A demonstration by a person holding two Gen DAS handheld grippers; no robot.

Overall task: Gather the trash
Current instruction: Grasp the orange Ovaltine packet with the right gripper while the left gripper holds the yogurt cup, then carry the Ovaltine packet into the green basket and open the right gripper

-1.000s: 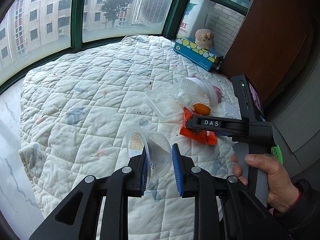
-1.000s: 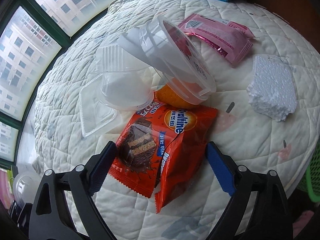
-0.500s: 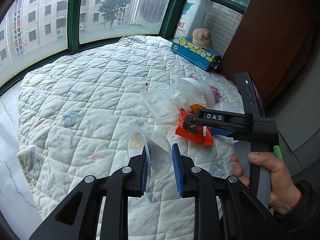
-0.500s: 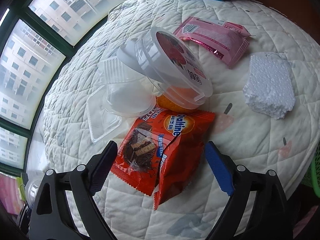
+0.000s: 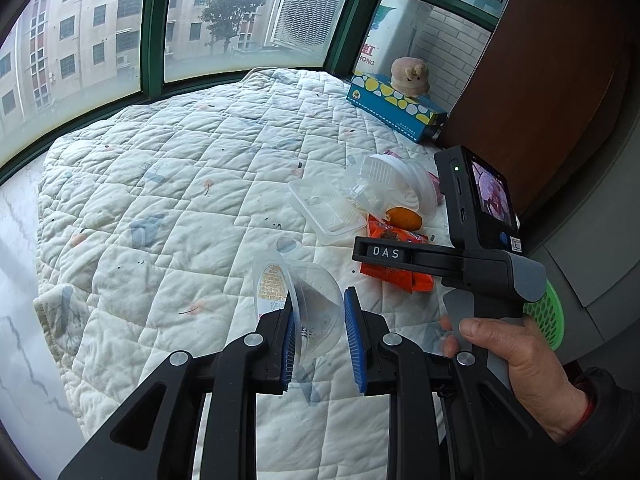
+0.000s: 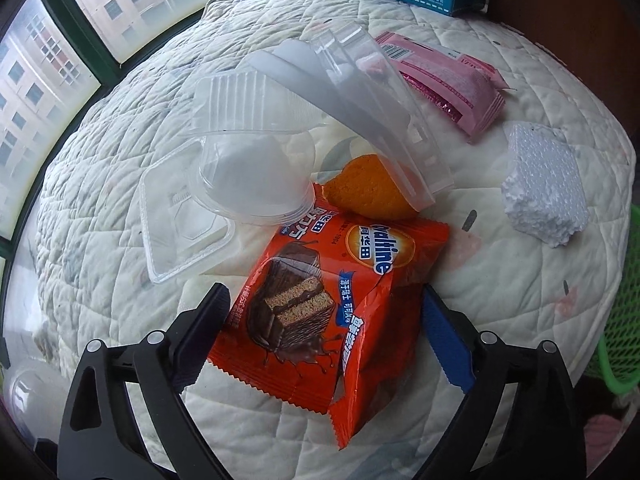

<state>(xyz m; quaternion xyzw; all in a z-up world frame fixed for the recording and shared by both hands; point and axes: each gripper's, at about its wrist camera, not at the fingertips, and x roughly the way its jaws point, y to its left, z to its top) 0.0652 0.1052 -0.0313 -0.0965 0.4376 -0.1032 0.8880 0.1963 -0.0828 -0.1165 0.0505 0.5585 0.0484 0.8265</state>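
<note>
Your left gripper is clamped on a clear plastic cup, fingers pressing its wall, held above the white quilt. Your right gripper has its fingers spread wide apart, straddling the orange Ovaltine wrapper that lies flat on the quilt; neither pad touches it as far as you can tell. Just past the wrapper: orange peel tucked under a tilted white tub, a clear clamshell box beside it, a pink wrapper and a foam chunk further off. A green mesh basket sits at the right edge. A blue tissue box sits far back.
</note>
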